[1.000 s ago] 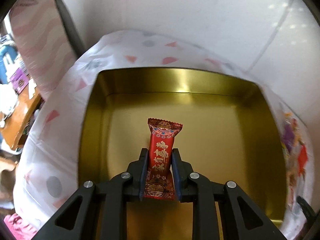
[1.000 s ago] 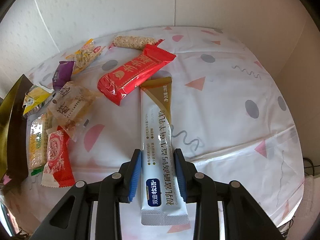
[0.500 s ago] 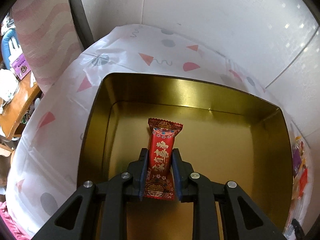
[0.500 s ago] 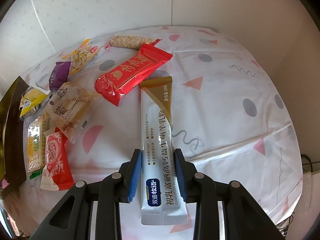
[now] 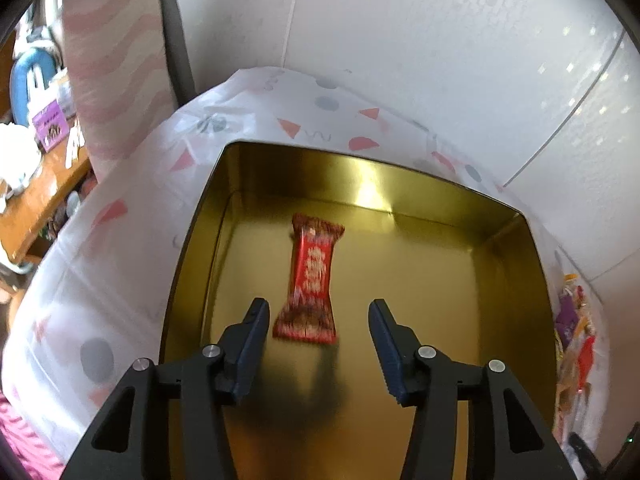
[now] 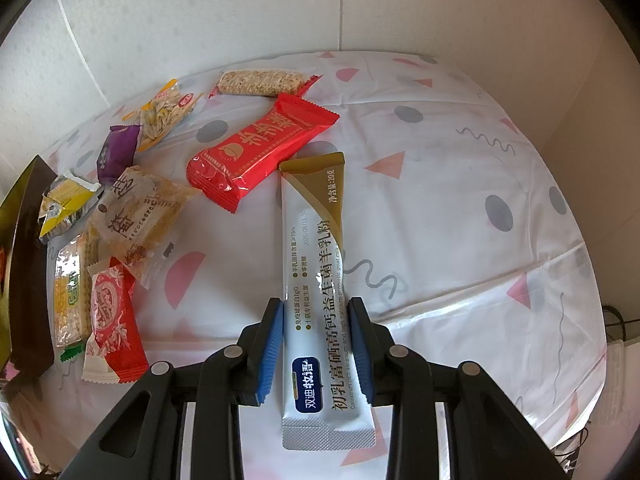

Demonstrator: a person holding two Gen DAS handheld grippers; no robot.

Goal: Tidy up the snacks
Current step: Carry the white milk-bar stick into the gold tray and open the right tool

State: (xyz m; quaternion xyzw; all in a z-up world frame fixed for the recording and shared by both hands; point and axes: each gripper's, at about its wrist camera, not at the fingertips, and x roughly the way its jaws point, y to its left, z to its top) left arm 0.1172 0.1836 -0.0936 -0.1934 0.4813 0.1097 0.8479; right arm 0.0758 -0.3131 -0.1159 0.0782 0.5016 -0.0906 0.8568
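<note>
In the left wrist view my left gripper (image 5: 316,312) is open above the gold tin (image 5: 360,172). A small red candy packet (image 5: 310,280) is blurred between the spread fingers, inside the tin. In the right wrist view my right gripper (image 6: 316,314) is shut on a long white and gold milk powder stick (image 6: 316,264) above the table. Loose snacks lie on the patterned cloth: a large red packet (image 6: 260,148), an oat bar (image 6: 260,82), a seed packet (image 6: 166,112), a purple packet (image 6: 118,152), a beige cake packet (image 6: 138,216) and a red-white packet (image 6: 112,320).
The tin's dark side (image 6: 24,272) stands at the left edge of the right wrist view. White walls enclose the table at the back. A pink curtain (image 5: 112,72) and a wooden desk (image 5: 36,200) lie beyond the table's left side.
My left gripper has opened and let go of the red candy packet, which is dropping into the tin. My right gripper still holds the stick, hardly moved.
</note>
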